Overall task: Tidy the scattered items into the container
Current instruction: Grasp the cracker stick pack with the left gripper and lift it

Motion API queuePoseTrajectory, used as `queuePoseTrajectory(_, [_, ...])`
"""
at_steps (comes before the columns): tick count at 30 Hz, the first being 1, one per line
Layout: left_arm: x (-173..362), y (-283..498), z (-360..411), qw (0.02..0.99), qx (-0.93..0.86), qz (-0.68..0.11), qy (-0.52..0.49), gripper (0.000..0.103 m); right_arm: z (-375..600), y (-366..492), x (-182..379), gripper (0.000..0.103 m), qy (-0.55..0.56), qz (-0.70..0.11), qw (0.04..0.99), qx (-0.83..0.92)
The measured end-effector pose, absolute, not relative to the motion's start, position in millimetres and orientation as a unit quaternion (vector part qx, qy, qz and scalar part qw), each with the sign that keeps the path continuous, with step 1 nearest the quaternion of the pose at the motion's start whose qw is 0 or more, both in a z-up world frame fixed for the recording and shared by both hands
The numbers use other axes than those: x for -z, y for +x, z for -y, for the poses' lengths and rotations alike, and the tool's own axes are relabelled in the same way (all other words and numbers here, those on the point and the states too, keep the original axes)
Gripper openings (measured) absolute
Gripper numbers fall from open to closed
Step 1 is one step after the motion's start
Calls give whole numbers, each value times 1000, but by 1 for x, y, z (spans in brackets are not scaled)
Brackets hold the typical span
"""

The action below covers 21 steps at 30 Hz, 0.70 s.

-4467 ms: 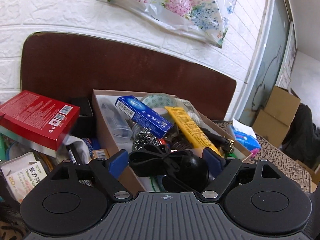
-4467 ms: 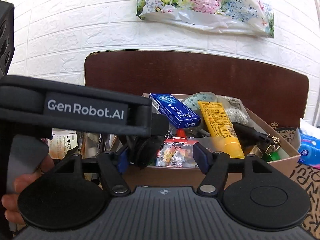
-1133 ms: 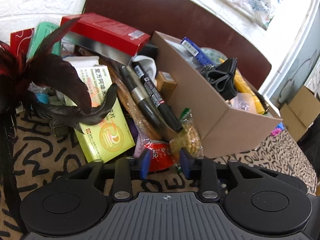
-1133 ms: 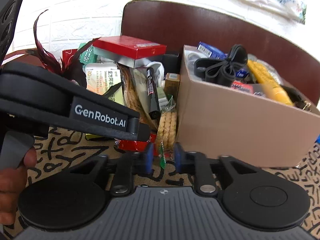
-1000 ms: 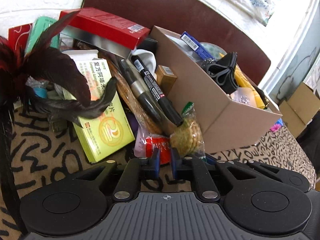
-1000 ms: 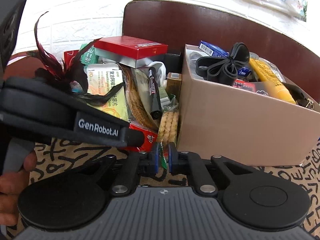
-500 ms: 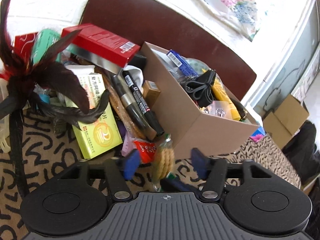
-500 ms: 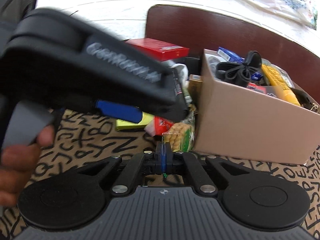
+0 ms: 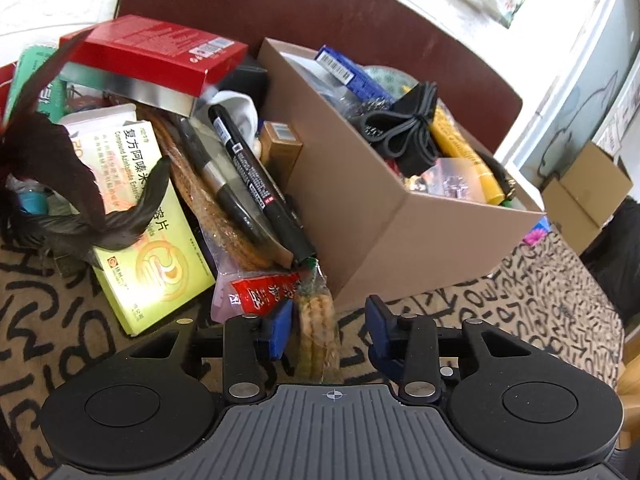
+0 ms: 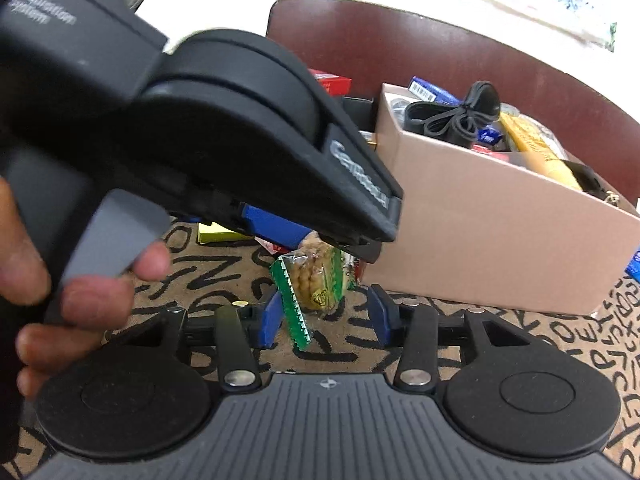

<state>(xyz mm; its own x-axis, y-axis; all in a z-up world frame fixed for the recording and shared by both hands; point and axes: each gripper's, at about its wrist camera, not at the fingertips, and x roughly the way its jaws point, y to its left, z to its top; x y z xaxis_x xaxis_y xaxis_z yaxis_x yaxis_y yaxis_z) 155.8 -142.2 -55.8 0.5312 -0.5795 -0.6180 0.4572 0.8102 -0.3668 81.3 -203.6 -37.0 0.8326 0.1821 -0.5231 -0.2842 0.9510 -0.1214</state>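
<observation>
A tan cardboard box point(image 9: 360, 216) full of items stands on a patterned cloth; it also shows in the right wrist view point(image 10: 492, 240). A clear cracker packet point(image 9: 316, 320) with a green end lies in front of the box's left corner, between the open jaws of my left gripper point(image 9: 330, 330). In the right wrist view the cracker packet point(image 10: 316, 280) also lies between the open jaws of my right gripper point(image 10: 324, 320). Neither gripper squeezes it. The left gripper's body fills the upper left of the right wrist view.
Left of the box lies a heap: a red box point(image 9: 156, 50), a yellow-green medicine box point(image 9: 148, 232), two black markers point(image 9: 256, 184), a red snack sachet point(image 9: 260, 290), a dark feather point(image 9: 80, 184). A brown chair back point(image 9: 320, 12) stands behind. Cardboard cartons point(image 9: 588, 188) sit far right.
Both grippers were shut near the cracker packet a second ago and have opened. The left gripper has moved over the packet, in front of the right camera. Earlier, the black strap bundle went into the box.
</observation>
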Motion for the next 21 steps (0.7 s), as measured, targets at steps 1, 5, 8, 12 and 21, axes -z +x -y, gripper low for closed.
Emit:
queuePoseTrajectory(1, [58, 158, 143, 870, 296, -386, -77, 50, 203, 83, 38, 50, -99, -262, 952, -124])
queuePoseTrajectory(5, [65, 165, 140, 863, 290, -405, -77, 36, 200, 93, 45, 50, -101, -269, 949, -128])
queuePoseTrajectory(8, [68, 167, 137, 862, 284, -410, -86, 39, 199, 100, 49, 50, -103, -273, 947, -131])
queuePoseTrajectory(12, [69, 168, 137, 863, 284, -411, -79, 34, 196, 104, 50, 39, -109, -277, 944, -139])
queuePoseTrajectory(21, [47, 144, 137, 872, 303, -379, -70, 26, 205, 83, 30, 31, -99, -257, 951, -141])
